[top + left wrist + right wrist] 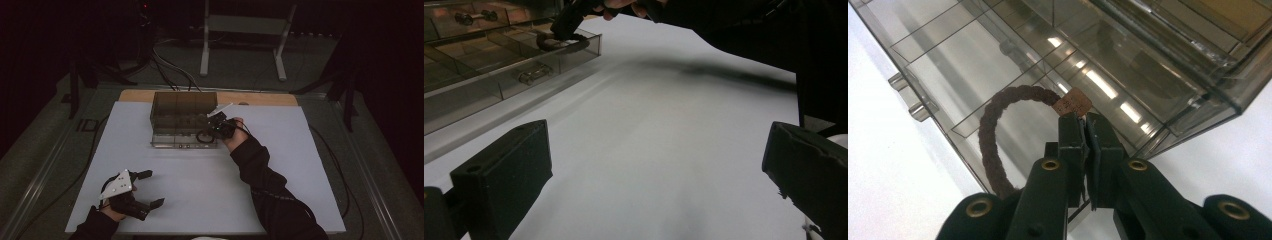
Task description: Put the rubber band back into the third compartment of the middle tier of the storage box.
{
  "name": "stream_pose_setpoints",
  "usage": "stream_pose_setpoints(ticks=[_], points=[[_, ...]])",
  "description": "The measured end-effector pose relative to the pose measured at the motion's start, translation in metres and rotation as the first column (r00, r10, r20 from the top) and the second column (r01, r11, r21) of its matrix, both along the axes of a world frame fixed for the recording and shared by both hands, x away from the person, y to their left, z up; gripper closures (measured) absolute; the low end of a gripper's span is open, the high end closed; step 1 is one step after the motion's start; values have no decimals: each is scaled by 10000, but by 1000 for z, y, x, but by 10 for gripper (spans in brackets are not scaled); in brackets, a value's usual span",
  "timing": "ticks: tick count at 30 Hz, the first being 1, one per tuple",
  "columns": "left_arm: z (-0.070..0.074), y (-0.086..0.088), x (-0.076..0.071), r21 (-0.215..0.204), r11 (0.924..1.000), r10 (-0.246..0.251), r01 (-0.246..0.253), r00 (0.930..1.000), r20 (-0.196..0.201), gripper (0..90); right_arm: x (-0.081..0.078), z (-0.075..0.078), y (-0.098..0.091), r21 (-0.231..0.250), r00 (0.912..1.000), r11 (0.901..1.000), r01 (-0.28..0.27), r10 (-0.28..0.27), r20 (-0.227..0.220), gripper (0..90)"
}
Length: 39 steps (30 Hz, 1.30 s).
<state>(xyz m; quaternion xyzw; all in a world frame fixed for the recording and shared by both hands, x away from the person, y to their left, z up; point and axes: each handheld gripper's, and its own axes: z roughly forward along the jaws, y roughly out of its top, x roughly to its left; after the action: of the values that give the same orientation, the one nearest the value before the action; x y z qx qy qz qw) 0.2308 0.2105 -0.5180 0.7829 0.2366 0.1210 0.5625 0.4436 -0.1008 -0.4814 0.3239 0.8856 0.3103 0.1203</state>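
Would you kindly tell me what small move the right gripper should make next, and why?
Probably lower a little and open: the right gripper is shut on the braided brown loop by its small tag, above an open compartment of the clear organizer box.

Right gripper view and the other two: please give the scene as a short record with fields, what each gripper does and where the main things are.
surface: white table top
box: smoky clear compartment box, lid open, at far middle of the table
held thing: dark braided loop with a small tan tag
right gripper: shut on the loop by its tag, over a corner compartment of the box
left gripper: open, holds nothing, low over the near left of the table
other contents: small metal parts in some compartments
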Motion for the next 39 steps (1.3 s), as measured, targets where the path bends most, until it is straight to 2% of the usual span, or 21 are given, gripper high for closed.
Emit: stream_pose_setpoints(ticks=[11, 17, 21, 24, 27, 30, 33, 39], points=[[0, 0, 0, -10, 10000, 15, -15, 10000, -1, 3, 1, -2, 3, -266, 9997, 9996, -99, 93, -223, 856], [0, 1, 0, -8, 10000, 11, -11, 10000, 2, 3, 2, -2, 4, -248, 9996, 9997, -85, 78, -268, 847], [0, 1, 0, -27, 10000, 20, -20, 10000, 3, 3, 1, 1, 4, -124, 9998, 9999, -63, 61, -212, 790], [0, 0, 0, -8, 10000, 8, -8, 10000, -8, 3, 0, 8, 2, 204, 9999, 9998, 1, 2, -154, 696], [0, 0, 0, -5, 10000, 5, -5, 10000, -4, 3, -2, 12, 0, 360, 10000, 9994, 17, -14, -85, 650], [0, 0, 1, 11, 10000, 7, -7, 10000, -16, 3, -3, 15, 0, 474, 10000, 9989, -8, 12, -91, 629], [0, 0, 1, -2, 10000, -12, 12, 10000, -14, 3, -8, 18, 1, 681, 9999, 9976, -151, 156, -66, 570], [0, 0, 2, -50, 10000, 17, -17, 10000, -17, 3, -12, 20, 0, 892, 9994, 9956, -278, 294, -160, 528]])
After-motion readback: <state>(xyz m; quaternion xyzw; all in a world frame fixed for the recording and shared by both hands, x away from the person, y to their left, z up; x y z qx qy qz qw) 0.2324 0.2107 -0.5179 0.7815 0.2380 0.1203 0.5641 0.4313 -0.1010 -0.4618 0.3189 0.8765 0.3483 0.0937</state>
